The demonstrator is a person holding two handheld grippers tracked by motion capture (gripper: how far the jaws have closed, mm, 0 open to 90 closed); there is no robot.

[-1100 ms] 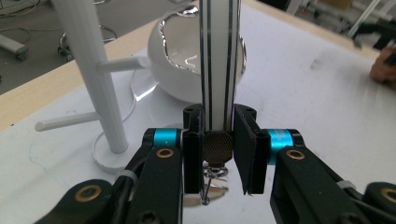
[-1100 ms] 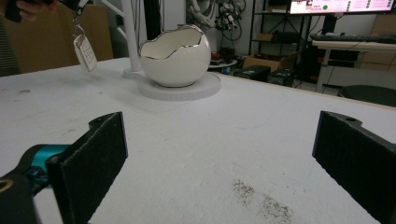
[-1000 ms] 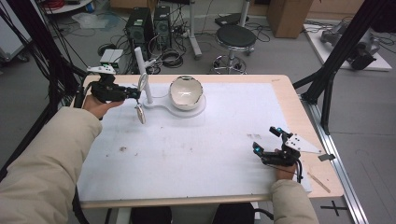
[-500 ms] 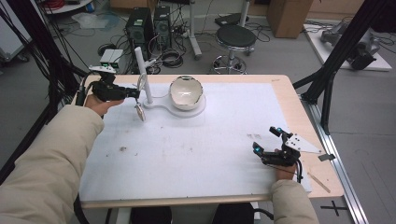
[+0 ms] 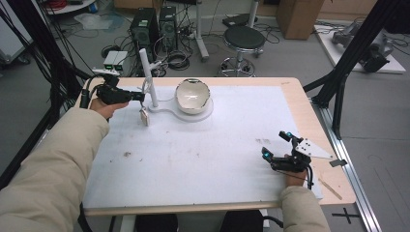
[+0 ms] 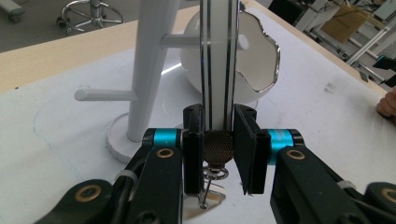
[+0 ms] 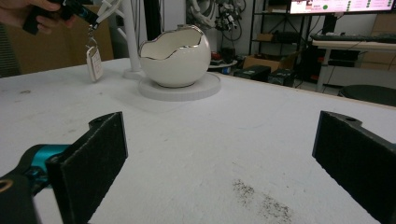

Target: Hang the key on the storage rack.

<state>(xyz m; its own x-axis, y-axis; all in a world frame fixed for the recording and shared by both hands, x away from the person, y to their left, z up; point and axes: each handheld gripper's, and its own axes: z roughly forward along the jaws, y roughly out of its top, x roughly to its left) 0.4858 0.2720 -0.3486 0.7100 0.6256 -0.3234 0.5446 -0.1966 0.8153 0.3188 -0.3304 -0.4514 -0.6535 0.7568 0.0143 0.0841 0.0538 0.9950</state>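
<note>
White tabletop: left gripper fingers pinching keychain; right gripper fingers spread.

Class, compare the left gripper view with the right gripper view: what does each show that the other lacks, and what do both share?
Left gripper view: its jaws clamp a white strap with a knurled brass end and key ring, seen close up. Right gripper view: the open right gripper, the hanging tag, dark specks on the mat and shelves behind. Both: the egg-shaped bowl and the white peg stand.
</note>
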